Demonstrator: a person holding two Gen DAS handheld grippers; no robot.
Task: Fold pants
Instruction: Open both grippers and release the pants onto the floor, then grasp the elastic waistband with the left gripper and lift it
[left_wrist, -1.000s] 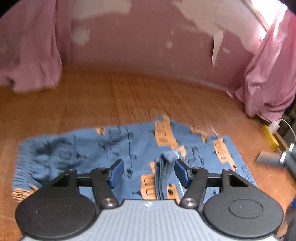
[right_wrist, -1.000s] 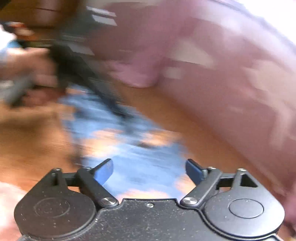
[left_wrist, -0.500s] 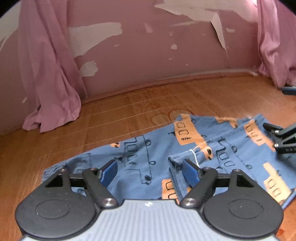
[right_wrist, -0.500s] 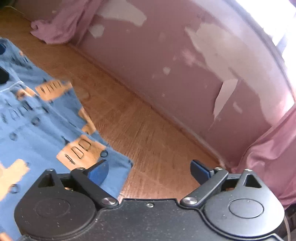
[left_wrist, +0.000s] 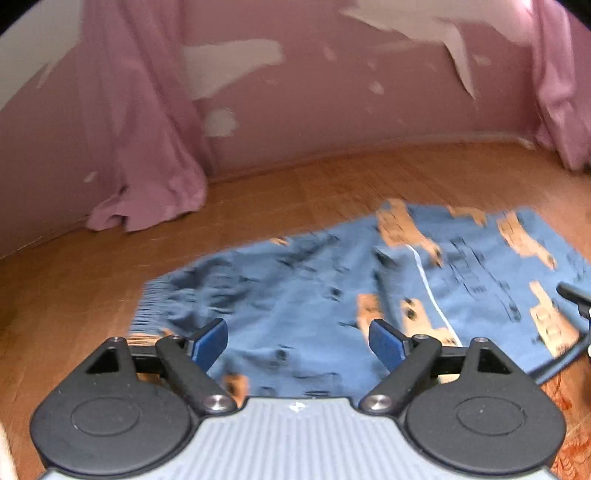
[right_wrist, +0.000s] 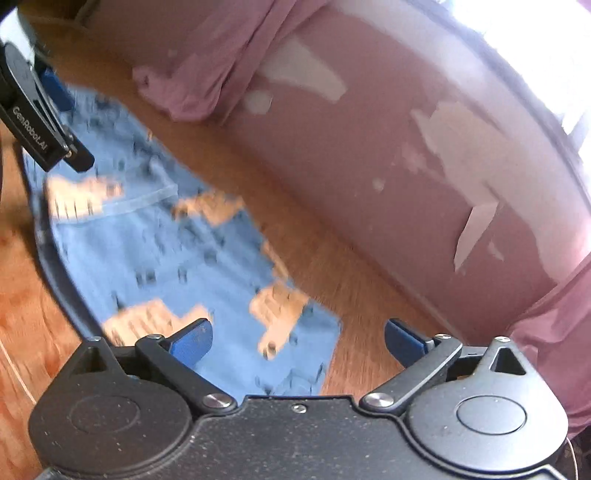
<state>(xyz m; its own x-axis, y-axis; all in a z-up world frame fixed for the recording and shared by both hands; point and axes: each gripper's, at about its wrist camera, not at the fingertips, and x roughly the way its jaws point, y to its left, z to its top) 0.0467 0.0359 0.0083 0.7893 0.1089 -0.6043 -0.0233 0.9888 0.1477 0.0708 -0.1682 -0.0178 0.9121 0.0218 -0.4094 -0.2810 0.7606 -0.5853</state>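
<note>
Blue patterned pants (left_wrist: 332, 295) lie flat on the wooden floor (left_wrist: 258, 206), long axis crosswise ahead of the left gripper (left_wrist: 297, 338); right gripper (right_wrist: 297, 338) nears one end; both jaws wide, empty.

blue pants (right_wrist: 155, 236), wood floor (right_wrist: 332, 258), pink wall (right_wrist: 369, 129)

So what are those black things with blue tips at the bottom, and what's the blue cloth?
Those are two grabbing tools that a person holds, one in each hand. Each carries a camera looking out past its two blue fingers. One picture comes from the left gripper, the other from the right gripper. Both are open and holding nothing. The blue cloth with orange patches is a pair of pants lying on a wooden floor, waiting to be folded. Behind is a pink wall with peeling paint and pink curtains.
</note>
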